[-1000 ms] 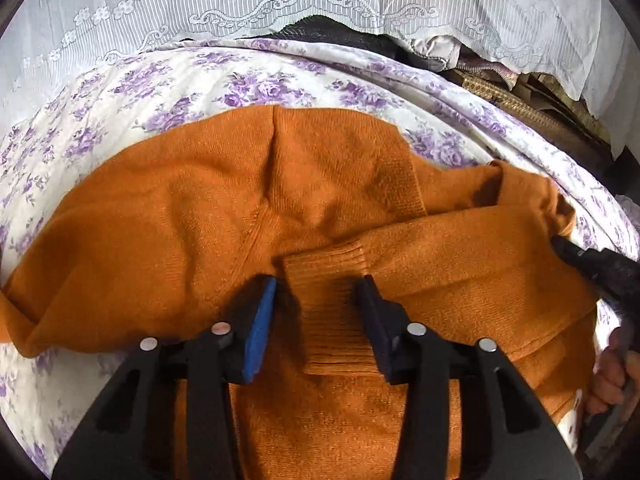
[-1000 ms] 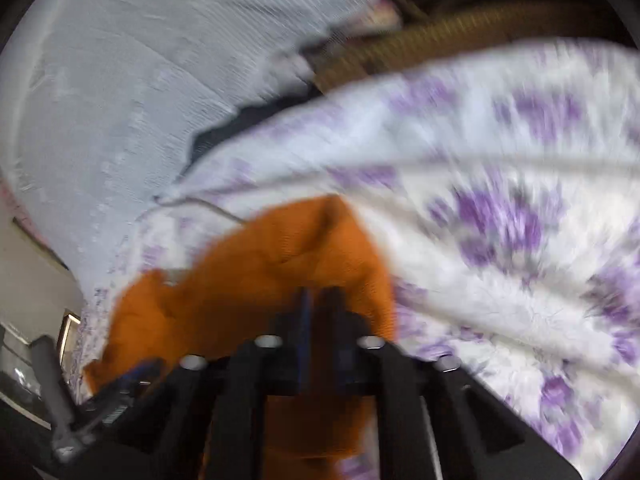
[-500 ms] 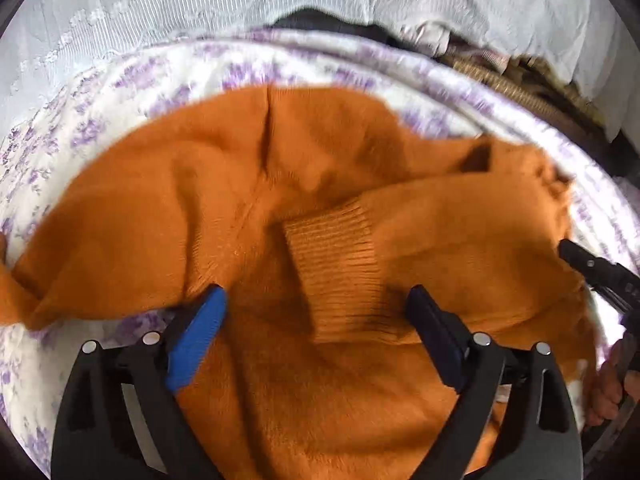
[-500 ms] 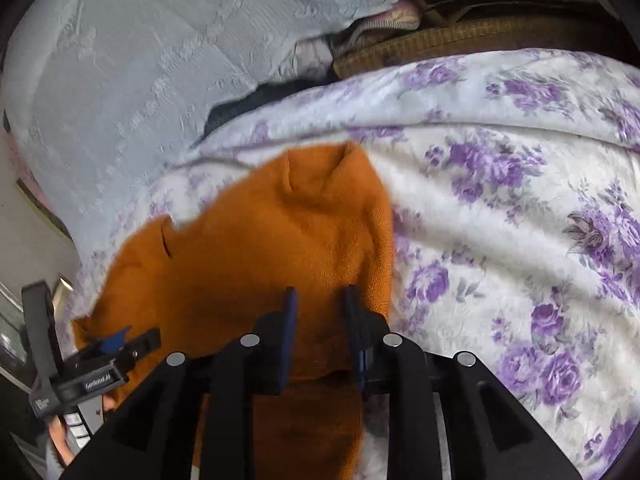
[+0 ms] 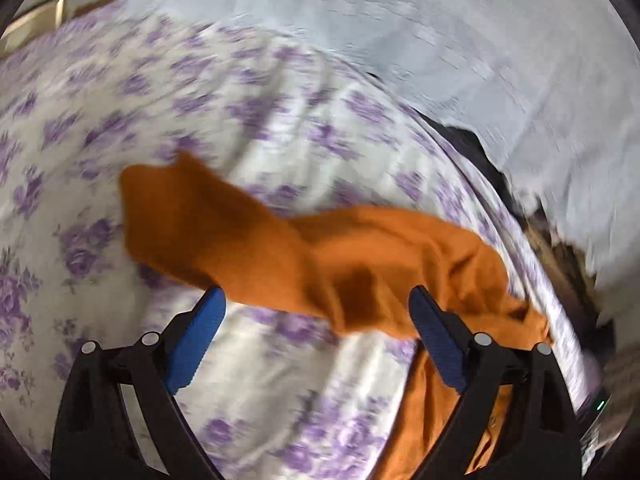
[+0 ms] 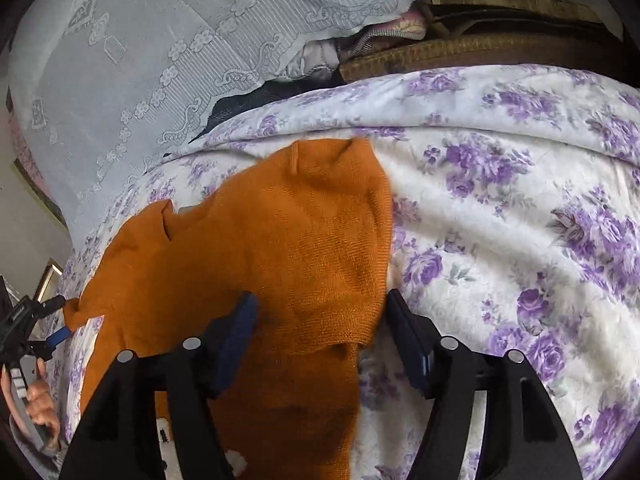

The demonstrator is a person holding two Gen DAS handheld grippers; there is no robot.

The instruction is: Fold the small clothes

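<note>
An orange knit sweater [image 6: 288, 248] lies partly folded on a white bedspread with purple flowers [image 6: 500, 208]. My right gripper [image 6: 320, 328] is open, its jaws wide on either side of the sweater's near folded edge, holding nothing. My left gripper [image 5: 316, 336] is open and empty; it faces the sweater's left side, where an orange sleeve [image 5: 192, 220] stretches out over the bedspread [image 5: 100, 128]. The left wrist view is blurred by motion. The left gripper also shows at the far left of the right wrist view [image 6: 44, 320], by the sleeve's end.
A pale lace cloth [image 6: 140, 52] hangs behind the bed. Dark and pink clothes [image 6: 360, 36] and a brown woven edge [image 6: 460, 52] lie at the back. The bedspread extends right of the sweater.
My right gripper has opened and let go of the sweater's folded edge. My left gripper, open, has swung left off the cuff toward the sweater's left sleeve.
</note>
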